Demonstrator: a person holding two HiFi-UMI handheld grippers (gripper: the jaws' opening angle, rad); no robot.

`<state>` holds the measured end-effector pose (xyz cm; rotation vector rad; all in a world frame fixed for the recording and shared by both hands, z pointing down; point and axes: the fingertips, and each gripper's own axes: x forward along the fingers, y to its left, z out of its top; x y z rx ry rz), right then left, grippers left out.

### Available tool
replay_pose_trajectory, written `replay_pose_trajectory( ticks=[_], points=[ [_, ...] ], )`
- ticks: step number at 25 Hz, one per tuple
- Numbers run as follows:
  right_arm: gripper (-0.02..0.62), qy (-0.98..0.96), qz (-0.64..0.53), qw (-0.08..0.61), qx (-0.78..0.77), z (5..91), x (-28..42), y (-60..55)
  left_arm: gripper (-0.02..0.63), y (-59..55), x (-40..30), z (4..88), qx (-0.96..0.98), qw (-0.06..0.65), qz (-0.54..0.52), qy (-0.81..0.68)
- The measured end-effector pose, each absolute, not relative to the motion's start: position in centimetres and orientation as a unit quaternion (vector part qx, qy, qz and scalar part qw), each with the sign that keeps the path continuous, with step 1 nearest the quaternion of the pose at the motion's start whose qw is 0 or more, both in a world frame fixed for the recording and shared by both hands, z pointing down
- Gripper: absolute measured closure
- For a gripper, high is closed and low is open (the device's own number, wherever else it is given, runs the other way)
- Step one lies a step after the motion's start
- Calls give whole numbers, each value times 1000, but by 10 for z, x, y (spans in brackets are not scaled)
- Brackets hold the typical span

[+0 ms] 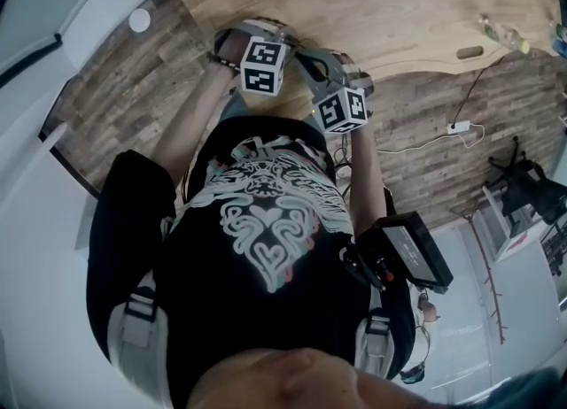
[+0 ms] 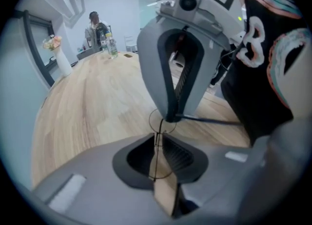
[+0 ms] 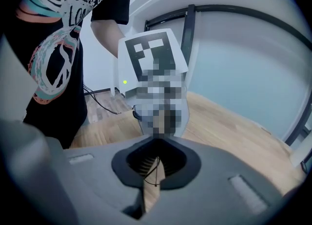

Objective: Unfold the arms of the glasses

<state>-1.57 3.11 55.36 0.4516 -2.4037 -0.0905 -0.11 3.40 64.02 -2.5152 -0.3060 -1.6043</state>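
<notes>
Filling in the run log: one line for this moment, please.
left gripper: shut on glasses | right gripper: shut on glasses | glasses: held between both, over wooden table

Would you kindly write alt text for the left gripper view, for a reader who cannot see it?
The left gripper and the right gripper, tip to tip, both pinch thin wire glasses over a wooden table; one arm of the glasses sticks out to the right. A vase and a bottle stand at the table's far end.
</notes>
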Motion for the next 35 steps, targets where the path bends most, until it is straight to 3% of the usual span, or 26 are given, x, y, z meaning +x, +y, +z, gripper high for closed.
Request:
replay_pose_trajectory(
  ticks=[9, 12, 17, 28, 35],
  points=[
    [597, -923, -35, 339, 176, 556, -16, 33, 566, 40, 5, 655, -824, 70, -547, -131],
    [597, -923, -33, 339, 179, 556, -14, 33, 616, 37, 6, 657, -828, 78, -541, -123],
    [597, -924, -23, 329, 196, 554, -7, 30, 617, 36, 3, 655, -837, 75, -529, -117],
    [597, -929, 25, 281, 238, 547, 17, 28, 617, 33, -2, 617, -891, 53, -440, -94],
    [597, -936, 65, 237, 251, 535, 25, 28, 617, 31, -6, 578, -940, -24, -332, -73]
  ],
)
